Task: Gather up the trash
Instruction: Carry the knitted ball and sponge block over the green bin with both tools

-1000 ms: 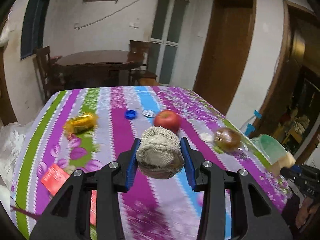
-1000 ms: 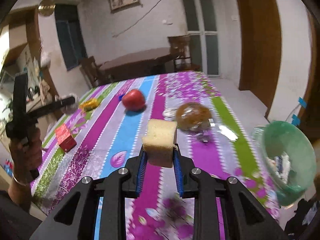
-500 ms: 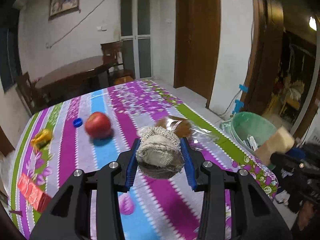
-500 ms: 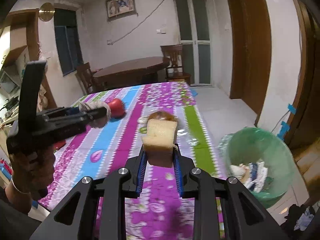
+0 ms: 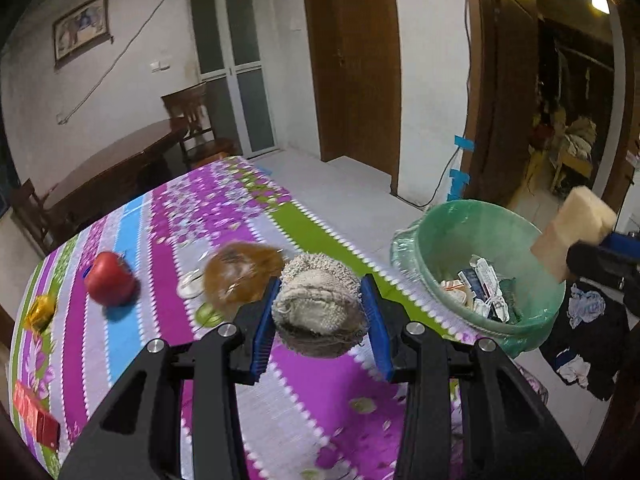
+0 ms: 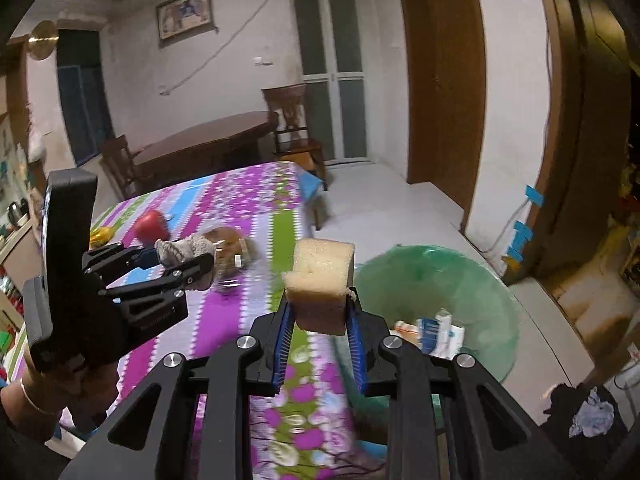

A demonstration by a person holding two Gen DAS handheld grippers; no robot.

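My left gripper [image 5: 320, 312] is shut on a beige knitted cloth ball [image 5: 316, 304], held over the table's right edge beside the green bin [image 5: 448, 232]. It also shows in the right wrist view [image 6: 180, 256]. My right gripper [image 6: 320, 312] is shut on a yellow sponge [image 6: 322, 276], held at the bin's [image 6: 480, 280] near left rim. The sponge also shows in the left wrist view [image 5: 576, 216] above the bin's right side. The bin holds several wrappers [image 5: 484, 288].
On the striped tablecloth [image 5: 168, 280] lie a red apple [image 5: 110, 278], a bagged brown bun [image 5: 240, 268], a gold wrapper [image 5: 40, 312] and a red packet [image 5: 36, 420]. Dark clothes [image 5: 584, 328] lie on the floor right of the bin. A wooden table and chairs stand behind.
Both grippers have swung right from over the table towards the green bin, each still holding its item. The bin is now much closer in both views.
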